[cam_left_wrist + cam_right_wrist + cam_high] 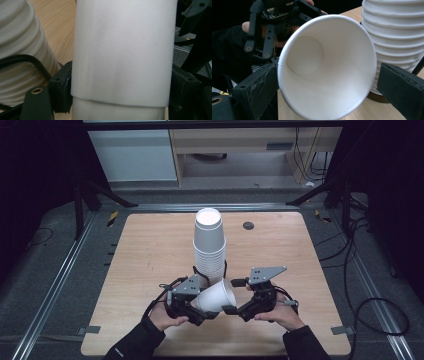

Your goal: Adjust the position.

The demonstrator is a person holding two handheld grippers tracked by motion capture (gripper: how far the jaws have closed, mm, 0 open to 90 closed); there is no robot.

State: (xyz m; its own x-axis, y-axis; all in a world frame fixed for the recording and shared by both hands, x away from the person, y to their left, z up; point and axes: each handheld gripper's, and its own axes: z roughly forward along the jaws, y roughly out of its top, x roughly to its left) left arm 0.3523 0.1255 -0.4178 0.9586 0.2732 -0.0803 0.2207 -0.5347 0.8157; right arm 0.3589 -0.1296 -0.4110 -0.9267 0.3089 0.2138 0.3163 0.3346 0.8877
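1. High view: left gripper (197,312) fingers clamp the paper cup (216,296) on its side, beside the cup stack (209,247).
2. Right gripper (231,296) fingers stand wide around the cup's rim; closing hard could crush it.

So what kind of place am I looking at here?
Probably a lab or recording studio set up for filming handwork. A bare wooden table sits inside a dark metal frame, cables trail over grey carpet, and a person works hand-held grippers on a stack of white paper cups.
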